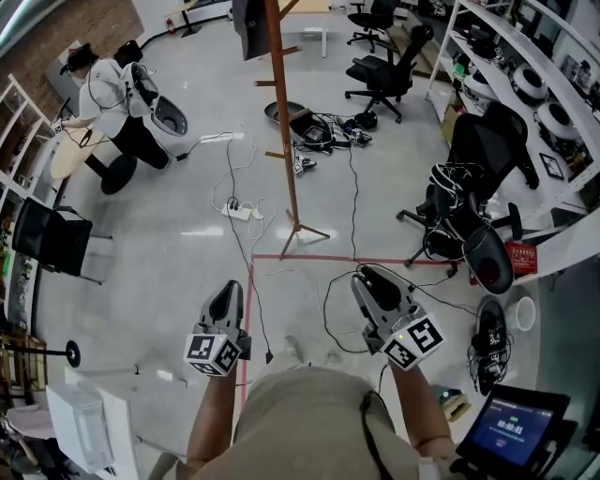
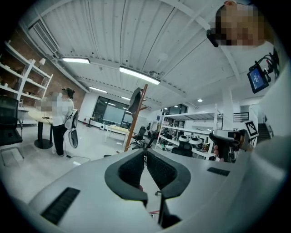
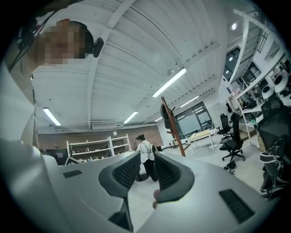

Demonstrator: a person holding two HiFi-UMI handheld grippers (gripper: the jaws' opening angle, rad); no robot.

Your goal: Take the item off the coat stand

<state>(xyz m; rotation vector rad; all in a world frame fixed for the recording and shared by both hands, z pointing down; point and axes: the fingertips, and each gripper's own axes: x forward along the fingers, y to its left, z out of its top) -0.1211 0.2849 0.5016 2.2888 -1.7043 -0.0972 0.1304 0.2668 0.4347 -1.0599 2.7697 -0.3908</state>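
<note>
Workshop floor (image 1: pixel 178 253), grey and largely bare, lay between the operator and the target.

Left gripper (image 2: pixel 145 152): jaws closed tip to tip, nothing held. Right gripper (image 3: pixel 146 154): jaws a narrow gap apart, nothing between them. Both pointed forward and roughly level. This was judged a carrying posture for an approach, not a grasp.

Well ahead of both jaws stood the coat stand (image 1: pixel 284 131), upright on splayed feet. The item (image 1: pixel 251 26), a dark piece hung near the stand's top, sat above and far beyond the jaw tips, out of reach. Which peg carried it could not be made out.

Between jaws and stand ran a red tape line (image 1: pixel 309 256). Loose cables (image 1: pixel 232 169) and a power strip (image 1: pixel 242 212) lay just left of the stand's foot and were judged a snag hazard.

Office chairs (image 1: pixel 389 75) crowded the side right of the right jaws, while ground left of the left jaws was more open. A person (image 1: pixel 108 94) worked far ahead to the left, well apart.
</note>
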